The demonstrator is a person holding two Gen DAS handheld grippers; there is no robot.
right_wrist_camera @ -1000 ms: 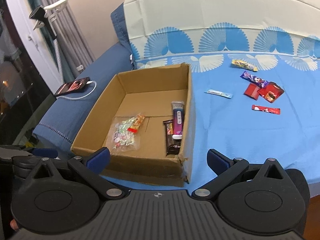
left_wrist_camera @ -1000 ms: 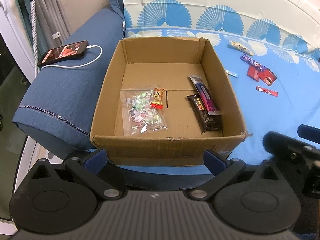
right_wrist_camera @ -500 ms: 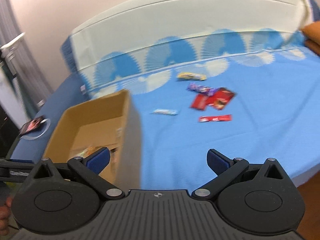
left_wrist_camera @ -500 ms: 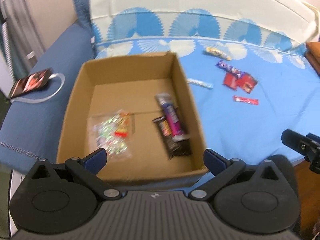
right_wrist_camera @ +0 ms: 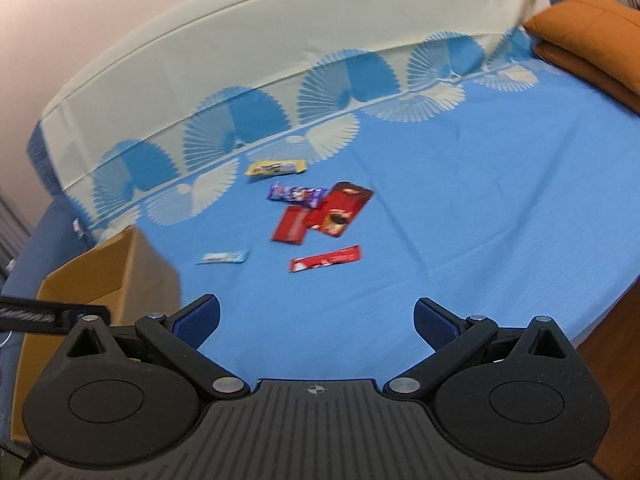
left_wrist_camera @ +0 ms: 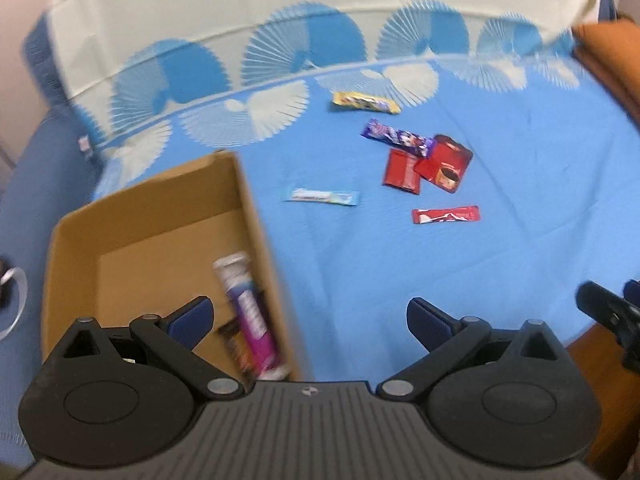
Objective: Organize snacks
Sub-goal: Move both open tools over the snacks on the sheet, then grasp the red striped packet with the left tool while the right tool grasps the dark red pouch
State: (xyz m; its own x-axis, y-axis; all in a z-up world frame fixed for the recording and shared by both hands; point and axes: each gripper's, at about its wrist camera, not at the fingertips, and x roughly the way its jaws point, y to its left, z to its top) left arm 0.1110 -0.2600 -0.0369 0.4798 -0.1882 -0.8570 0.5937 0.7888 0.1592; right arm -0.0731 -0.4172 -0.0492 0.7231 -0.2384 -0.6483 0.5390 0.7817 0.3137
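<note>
1. Six loose snacks are lying on the blue bed sheet (left_wrist_camera: 500, 264), clustered toward its back edge by the fan-patterned border: one yellow bar (left_wrist_camera: 366, 103), one purple bar (left_wrist_camera: 396, 137), two red packets, one red stick and one pale blue stick.
2. The flat red packet (left_wrist_camera: 401, 169) and the red packet with a cup picture (left_wrist_camera: 446, 162) are touching each other, and the purple bar is overlapping their upper corner.
3. The red stick (left_wrist_camera: 446, 215) is sitting apart, closer to the sheet's front edge; the pale blue stick (left_wrist_camera: 323, 197) is lying between the cluster and the box.
4. The cardboard box (left_wrist_camera: 256, 216) is standing open at the left edge of the sheet, holding one purple tube (left_wrist_camera: 250, 308) along its right wall and one dark bar (left_wrist_camera: 234, 338) beside it, blurred.
5. The left gripper (left_wrist_camera: 310, 316) is hovering with its jaws spread wide, gripping nothing, above the box's right wall.
6. The right gripper (right_wrist_camera: 316, 318) is hanging spread wide and empty over bare sheet, near the front edge, facing the snack cluster.
7. An orange cushion (right_wrist_camera: 588, 20) is resting at the far right corner.
</note>
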